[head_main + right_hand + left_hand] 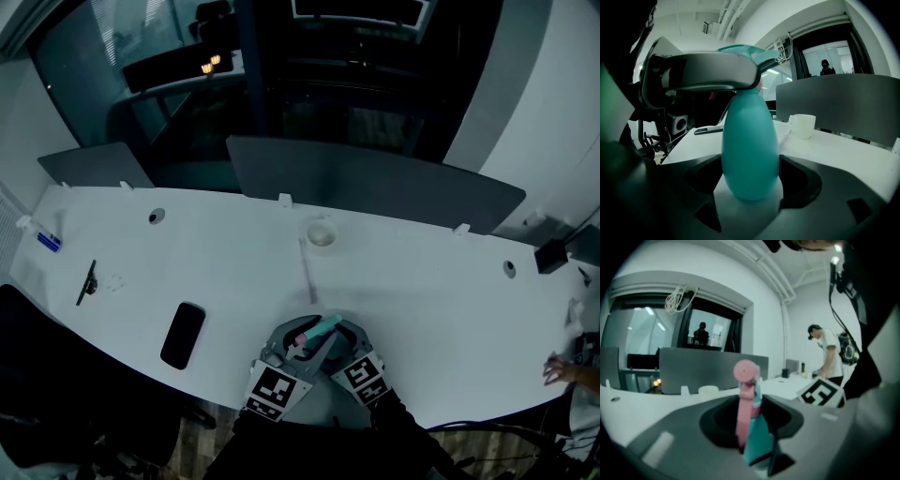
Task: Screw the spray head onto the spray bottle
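Phone [183, 335], white cup [321, 233] on table [422, 309]

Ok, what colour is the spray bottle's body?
Plain teal. The rounded plastic spray bottle shows best in the right gripper view.

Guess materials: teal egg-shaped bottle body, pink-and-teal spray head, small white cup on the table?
Teal egg-shaped bottle body: probably plastic, smooth, satin; soft even sheen, no sharp glints.
Pink-and-teal spray head: moulded plastic by its look, matte; view is blurred.
Small white cup: smooth, opaque white; ceramic or plastic, cannot tell.
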The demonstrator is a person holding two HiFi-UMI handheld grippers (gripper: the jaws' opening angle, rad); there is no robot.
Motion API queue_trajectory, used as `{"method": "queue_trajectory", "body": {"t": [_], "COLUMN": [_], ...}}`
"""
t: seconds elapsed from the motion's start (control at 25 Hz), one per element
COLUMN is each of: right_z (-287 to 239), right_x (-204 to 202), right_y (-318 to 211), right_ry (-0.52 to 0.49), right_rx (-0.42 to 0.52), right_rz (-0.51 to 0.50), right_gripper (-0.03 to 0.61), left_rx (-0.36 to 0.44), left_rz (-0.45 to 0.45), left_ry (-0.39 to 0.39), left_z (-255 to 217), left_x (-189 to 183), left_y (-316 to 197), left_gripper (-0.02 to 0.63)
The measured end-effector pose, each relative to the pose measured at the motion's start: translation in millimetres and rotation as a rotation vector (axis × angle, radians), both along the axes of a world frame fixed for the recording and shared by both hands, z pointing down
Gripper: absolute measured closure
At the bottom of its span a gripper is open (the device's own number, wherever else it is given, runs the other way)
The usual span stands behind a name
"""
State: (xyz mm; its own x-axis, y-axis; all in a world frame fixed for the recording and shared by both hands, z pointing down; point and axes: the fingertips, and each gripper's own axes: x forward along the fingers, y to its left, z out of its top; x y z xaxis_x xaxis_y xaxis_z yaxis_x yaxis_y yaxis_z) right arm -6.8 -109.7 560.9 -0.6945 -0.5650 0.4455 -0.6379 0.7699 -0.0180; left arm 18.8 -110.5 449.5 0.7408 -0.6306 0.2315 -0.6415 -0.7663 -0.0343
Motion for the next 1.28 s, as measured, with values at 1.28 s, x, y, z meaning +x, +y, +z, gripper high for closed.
{"method": "queue_trajectory", "body": {"t": [1.28], "right_z": [-26], "right_x": [11], "right_y": [33], "right_ry": [-0.017], "right_rx": [0.137], "right_rz": [-0.16], "right_gripper": [0.221], "left_rx": [-0.09], "left_rz": [0.267], "left_ry": [-0.063], "left_z": [6], "left_x": [16], "left_y": [35], "left_gripper": [0.476]}}
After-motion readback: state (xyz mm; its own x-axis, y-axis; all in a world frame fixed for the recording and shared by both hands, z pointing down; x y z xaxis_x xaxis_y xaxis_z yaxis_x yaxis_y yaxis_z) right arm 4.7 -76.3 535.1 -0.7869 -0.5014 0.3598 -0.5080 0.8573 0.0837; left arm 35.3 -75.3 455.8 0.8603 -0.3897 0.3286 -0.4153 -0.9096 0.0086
